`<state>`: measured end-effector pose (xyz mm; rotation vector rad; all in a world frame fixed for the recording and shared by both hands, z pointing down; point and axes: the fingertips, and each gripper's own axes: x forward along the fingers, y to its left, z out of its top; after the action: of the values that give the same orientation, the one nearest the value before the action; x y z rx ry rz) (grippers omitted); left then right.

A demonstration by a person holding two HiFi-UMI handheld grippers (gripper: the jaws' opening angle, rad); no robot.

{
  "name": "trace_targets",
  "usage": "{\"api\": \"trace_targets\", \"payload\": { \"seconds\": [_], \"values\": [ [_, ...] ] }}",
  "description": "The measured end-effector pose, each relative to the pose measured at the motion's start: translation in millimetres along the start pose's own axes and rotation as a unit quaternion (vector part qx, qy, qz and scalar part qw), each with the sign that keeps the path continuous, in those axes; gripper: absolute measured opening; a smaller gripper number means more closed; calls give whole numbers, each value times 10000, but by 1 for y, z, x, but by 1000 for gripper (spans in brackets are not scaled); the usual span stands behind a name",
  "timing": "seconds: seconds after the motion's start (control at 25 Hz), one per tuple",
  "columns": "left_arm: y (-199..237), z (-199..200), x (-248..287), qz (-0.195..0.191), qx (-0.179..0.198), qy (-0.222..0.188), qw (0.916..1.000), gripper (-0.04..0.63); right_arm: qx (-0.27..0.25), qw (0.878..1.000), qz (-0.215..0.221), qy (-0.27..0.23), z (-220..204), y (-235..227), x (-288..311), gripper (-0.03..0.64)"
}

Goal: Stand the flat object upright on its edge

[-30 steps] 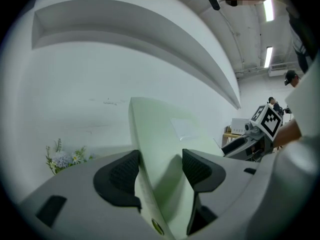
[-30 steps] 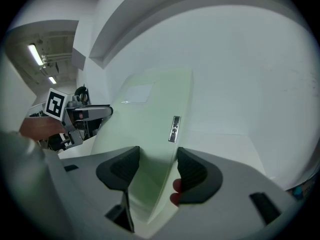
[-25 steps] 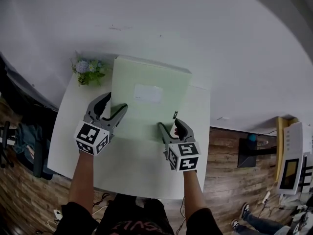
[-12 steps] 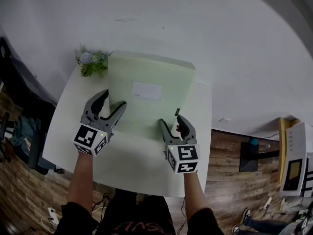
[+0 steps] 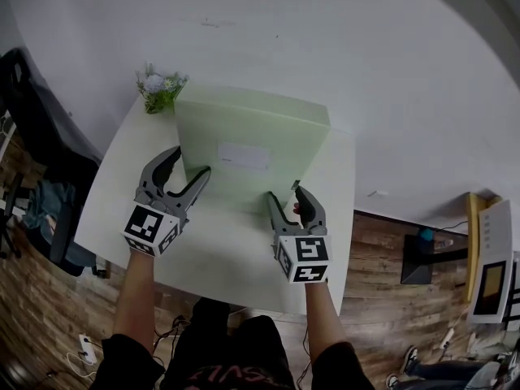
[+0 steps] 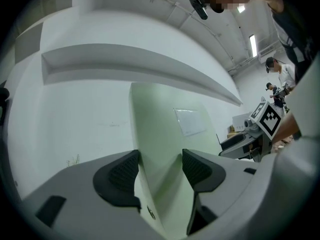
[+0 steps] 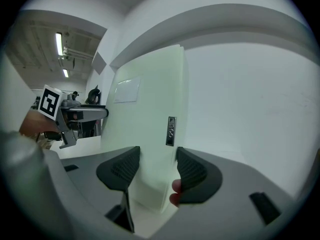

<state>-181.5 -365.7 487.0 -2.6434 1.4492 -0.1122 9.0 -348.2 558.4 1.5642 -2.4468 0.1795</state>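
Note:
A pale green flat folder point(image 5: 252, 136) with a white label point(image 5: 242, 156) is tipped up on the white table point(image 5: 122, 193), its lower edge on the tabletop and its top leaning toward the wall. My left gripper point(image 5: 188, 166) is shut on its lower left edge, and the folder point(image 6: 165, 129) fills the gap between those jaws point(image 6: 160, 166). My right gripper point(image 5: 287, 195) is shut on the lower right edge. In the right gripper view the folder point(image 7: 145, 114) sits between the pads point(image 7: 157, 166), with a small dark tag point(image 7: 171, 131) on its spine.
A small potted plant point(image 5: 160, 88) stands at the table's far left corner, close to the folder's top corner. The white wall point(image 5: 325, 47) rises right behind the table. A dark chair point(image 5: 36, 165) stands left of the table on the wood floor point(image 5: 382, 250).
The folder has tipped steeper, with its top edge rising toward the wall. Both grippers kept their hold on its lower edges and rose slightly with it.

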Motion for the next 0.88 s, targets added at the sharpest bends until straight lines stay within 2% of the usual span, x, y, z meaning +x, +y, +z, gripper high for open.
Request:
{"api": "trace_targets", "payload": {
  "seconds": [0.88],
  "values": [
    [-15, -7, -31, 60, 82, 471, 9988, 287, 103, 9996, -5, 273, -13, 16, -25, 243]
  ]
}}
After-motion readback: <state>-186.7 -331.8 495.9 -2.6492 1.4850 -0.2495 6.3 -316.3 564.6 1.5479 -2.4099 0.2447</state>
